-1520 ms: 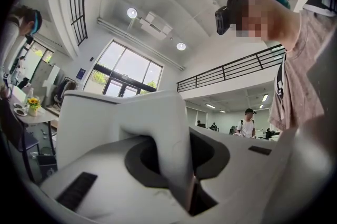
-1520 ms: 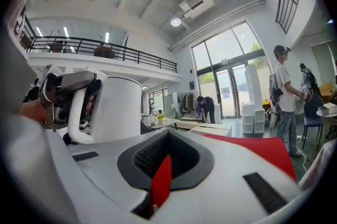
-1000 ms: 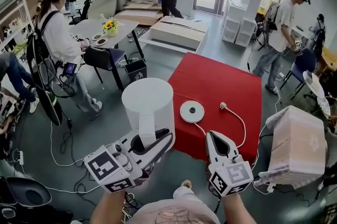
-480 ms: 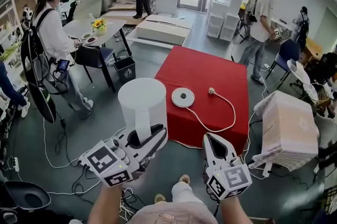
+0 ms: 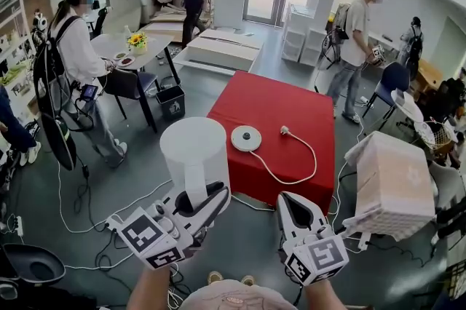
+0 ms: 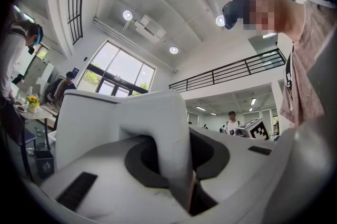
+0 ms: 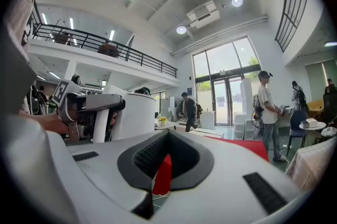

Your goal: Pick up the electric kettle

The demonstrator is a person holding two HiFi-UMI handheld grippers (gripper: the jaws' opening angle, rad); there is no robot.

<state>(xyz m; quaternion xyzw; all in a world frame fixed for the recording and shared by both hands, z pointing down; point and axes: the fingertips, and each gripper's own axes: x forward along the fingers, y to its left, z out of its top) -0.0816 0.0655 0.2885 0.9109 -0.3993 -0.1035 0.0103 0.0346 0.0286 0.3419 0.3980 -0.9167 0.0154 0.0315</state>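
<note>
The white electric kettle (image 5: 195, 152) hangs in the air over the floor, off the near-left corner of the red table (image 5: 273, 108). My left gripper (image 5: 211, 196) is shut on its white handle (image 5: 196, 183); in the left gripper view the handle (image 6: 171, 139) runs down between the jaws, with the kettle body (image 6: 100, 118) behind. The kettle's round base (image 5: 246, 138) lies on the red cloth, its white cord and plug (image 5: 285, 131) curling to the right. My right gripper (image 5: 288, 201) is shut and empty, level beside the kettle (image 7: 131, 115).
A white covered box (image 5: 393, 185) stands close on the right. Cables (image 5: 80, 199) trail over the grey floor at left. Several people stand around; one sits at a table with flowers (image 5: 136, 41). A black bin (image 5: 170, 103) sits left of the red table.
Both grippers have drawn back from the red table, the left one carrying the kettle along. The base and cord stay on the cloth, now farther off.
</note>
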